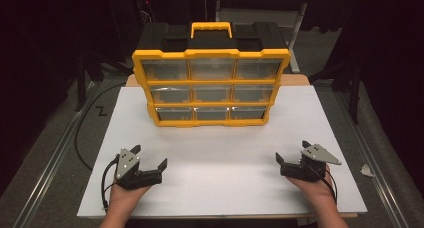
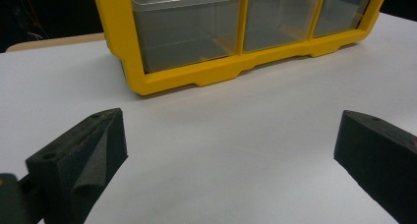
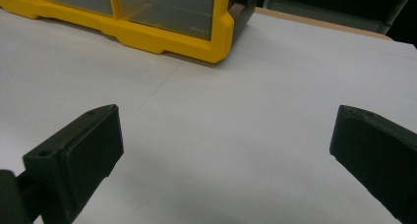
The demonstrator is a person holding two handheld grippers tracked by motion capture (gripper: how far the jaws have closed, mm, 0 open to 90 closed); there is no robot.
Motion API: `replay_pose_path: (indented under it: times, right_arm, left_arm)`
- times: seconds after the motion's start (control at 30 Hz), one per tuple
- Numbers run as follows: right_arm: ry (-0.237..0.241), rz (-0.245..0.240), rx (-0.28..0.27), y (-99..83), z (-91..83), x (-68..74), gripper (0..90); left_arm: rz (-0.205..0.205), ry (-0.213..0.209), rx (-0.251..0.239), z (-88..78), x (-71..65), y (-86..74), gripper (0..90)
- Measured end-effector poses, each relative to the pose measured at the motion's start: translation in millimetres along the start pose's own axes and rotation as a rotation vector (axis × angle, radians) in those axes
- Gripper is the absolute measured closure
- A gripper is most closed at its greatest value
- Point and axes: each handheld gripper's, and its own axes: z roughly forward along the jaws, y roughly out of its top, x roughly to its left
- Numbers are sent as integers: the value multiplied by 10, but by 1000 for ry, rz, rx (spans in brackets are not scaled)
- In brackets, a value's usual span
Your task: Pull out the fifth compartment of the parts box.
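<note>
While both hands rest near the front edge of the white board [image 1: 220,153], the yellow-and-black drawer organizer [image 1: 211,88] stands upright toward the far side of it, well apart from either gripper. It has a yellow frame around three rows of three clear plastic drawers, a black body behind, and a yellow carry handle [image 1: 211,28] on top. All nine drawers sit pushed in flush with the frame; whether anything lies inside them is hard to say, since the clear fronts look dim and grey from every camera.

The left gripper [image 1: 150,160] is held in the person's left hand [image 1: 125,194] at the near left of the board, its jaws spread wide with nothing between them. In the left gripper view the two black jaws rise from the bottom corners with bare white board between, and the organizer's lower left corner [image 2: 135,81] and bottom row of drawers lie ahead.

The right gripper [image 1: 291,152] is held in the right hand [image 1: 312,188] at the near right, mirroring the other, and its jaws also stand wide apart and empty. In the right gripper view the organizer's lower right corner [image 3: 219,42] shows beyond the open jaws, resting on the board, with the black side of the case just behind the yellow frame.
</note>
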Motion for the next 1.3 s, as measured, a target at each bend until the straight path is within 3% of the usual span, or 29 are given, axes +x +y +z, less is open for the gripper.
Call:
replay_pose_path:
  times: [0.67,0.93,1.3]
  right_arm:
    - [-35,-49,14,166,450,56,11]
    - [-74,-71,40,245,656,82,26]
    - [-80,-130,32,286,614,130,13]
  left_arm:
    - [-28,-2,-3,4,36,-21,1]
    - [-33,0,-8,5,45,-21,1]
    - [-43,-13,-21,-9,52,-16,1]
